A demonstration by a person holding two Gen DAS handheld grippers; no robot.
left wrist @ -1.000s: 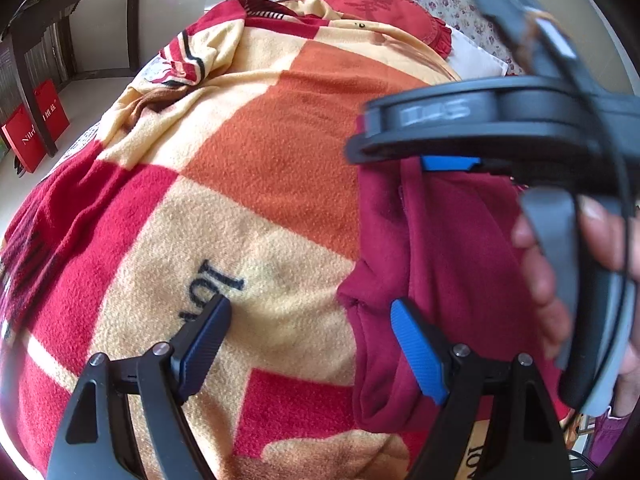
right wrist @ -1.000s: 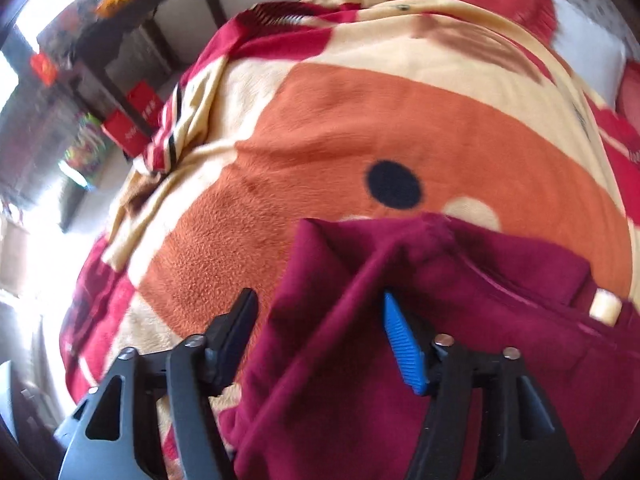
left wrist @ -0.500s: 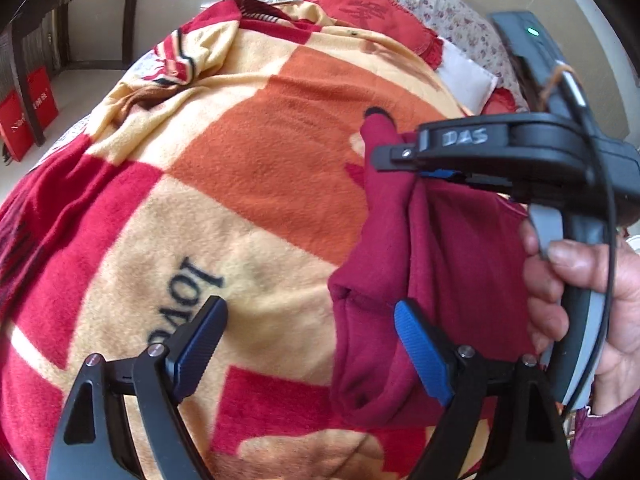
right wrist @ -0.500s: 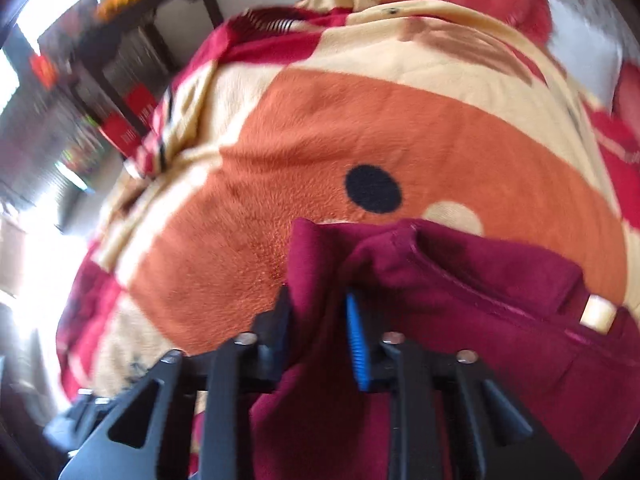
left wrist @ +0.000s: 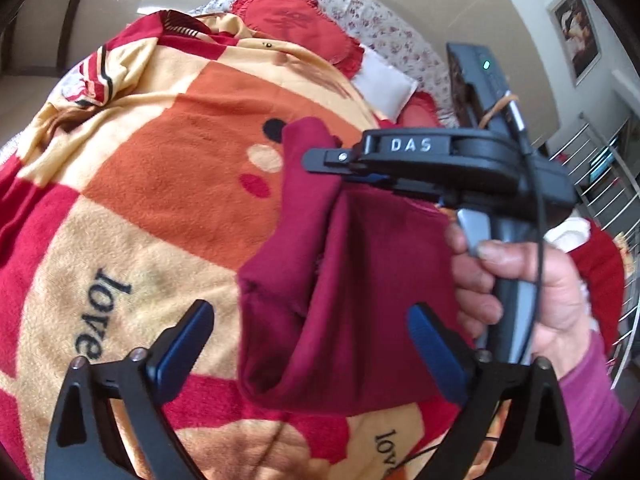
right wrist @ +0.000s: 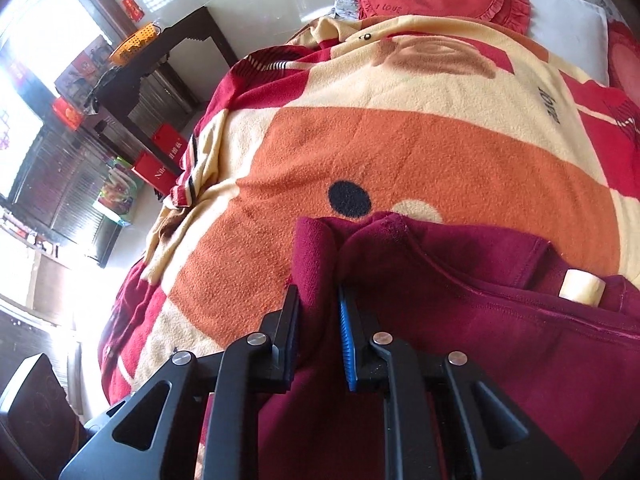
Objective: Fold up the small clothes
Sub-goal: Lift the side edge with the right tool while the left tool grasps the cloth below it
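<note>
Blanket [left wrist: 168,184]: orange, cream and red fleece spread over the bed, printed "love".
Garment [left wrist: 344,292]: dark red, lying on the blanket, one edge lifted in a fold.
Right gripper [right wrist: 319,308]: clamped on the garment's raised edge, held by a hand [left wrist: 524,288].
Left gripper [left wrist: 308,332]: jaws have just been opening, wide apart, garment between them, untouched.
Label [right wrist: 581,289]: cream, at the garment's neck.

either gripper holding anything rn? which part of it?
The right gripper is shut on the maroon garment, pinching a raised fold at its upper edge. The left gripper is open, holding nothing, though the garment lies between its fingers.
</note>
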